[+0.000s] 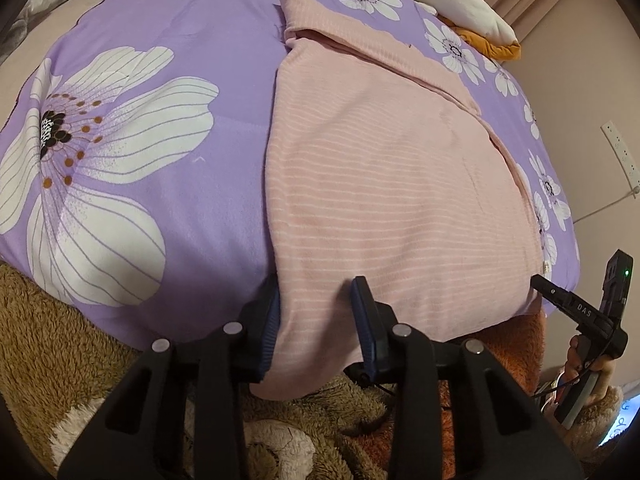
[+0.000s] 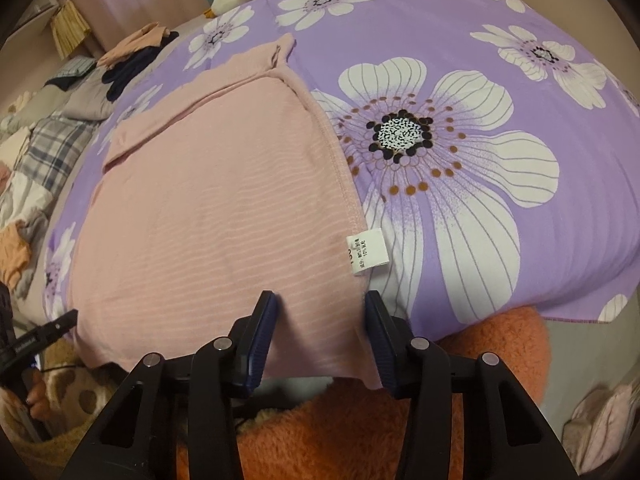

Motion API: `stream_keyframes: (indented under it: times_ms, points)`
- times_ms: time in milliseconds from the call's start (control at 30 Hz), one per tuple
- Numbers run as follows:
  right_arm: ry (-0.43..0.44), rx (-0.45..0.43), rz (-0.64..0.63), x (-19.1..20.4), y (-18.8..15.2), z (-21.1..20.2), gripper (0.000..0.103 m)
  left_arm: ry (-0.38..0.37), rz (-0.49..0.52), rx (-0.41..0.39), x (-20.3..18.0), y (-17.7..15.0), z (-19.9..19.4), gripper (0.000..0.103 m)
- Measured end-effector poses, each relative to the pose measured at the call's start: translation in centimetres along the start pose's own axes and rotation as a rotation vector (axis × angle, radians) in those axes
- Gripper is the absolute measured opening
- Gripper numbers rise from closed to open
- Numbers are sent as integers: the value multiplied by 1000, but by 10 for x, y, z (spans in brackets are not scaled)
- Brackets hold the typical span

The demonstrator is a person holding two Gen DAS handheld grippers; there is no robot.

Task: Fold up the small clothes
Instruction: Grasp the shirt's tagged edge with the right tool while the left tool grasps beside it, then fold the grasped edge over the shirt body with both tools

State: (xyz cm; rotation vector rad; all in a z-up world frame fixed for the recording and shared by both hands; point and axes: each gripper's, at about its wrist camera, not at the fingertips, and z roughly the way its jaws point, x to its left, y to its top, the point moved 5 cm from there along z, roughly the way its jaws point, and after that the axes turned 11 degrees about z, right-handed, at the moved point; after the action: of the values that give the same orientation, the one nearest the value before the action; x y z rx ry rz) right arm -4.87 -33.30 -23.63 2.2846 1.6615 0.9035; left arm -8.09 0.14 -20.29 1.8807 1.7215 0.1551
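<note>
Lying flat on the purple flowery bed cover [image 1: 168,92], the pink striped top [image 1: 384,184] is filling the middle of both views. The left gripper [image 1: 318,320] is sitting at 6 o'clock with its fingers spread wide around the top's near corner. The right gripper [image 2: 320,334] is doing the same, fingers wide apart, with a white tag [image 2: 366,251] lying just past them at 1 o'clock.

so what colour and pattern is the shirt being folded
Pale pink shirt with thin white wavy stripes, clearest in the right wrist view.
</note>
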Motion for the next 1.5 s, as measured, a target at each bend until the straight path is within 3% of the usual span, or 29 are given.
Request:
stream_keyframes:
  times_ms: [200,233,333,367,800,1033,1233,1500]
  points:
    - [-5,3,-14,2,0,2,48,22,17,-1,-3,0,3,27]
    - [-10,0,-16,1,0,2,42,37,19,0,-3,-1,2,13]
    - [-10,0,-14,1,0,-1,12,46,14,-2,-1,-1,1,8]
    - [16,4,-7,2,0,-3,11,40,9,-8,-1,0,-1,7]
    - [221,-119,-21,29,35,-55,10,-103,-7,-143,-13,33,-46,6]
    - [282,-167,-15,45,66,-53,10,-116,-8,-185,-10,57,-50,6]
    - [287,-179,10,51,88,-37,10,-103,-16,-191,0,83,-41,6]
    - [224,-154,28,58,107,6,10,-88,-51,-150,16,113,-9,6]
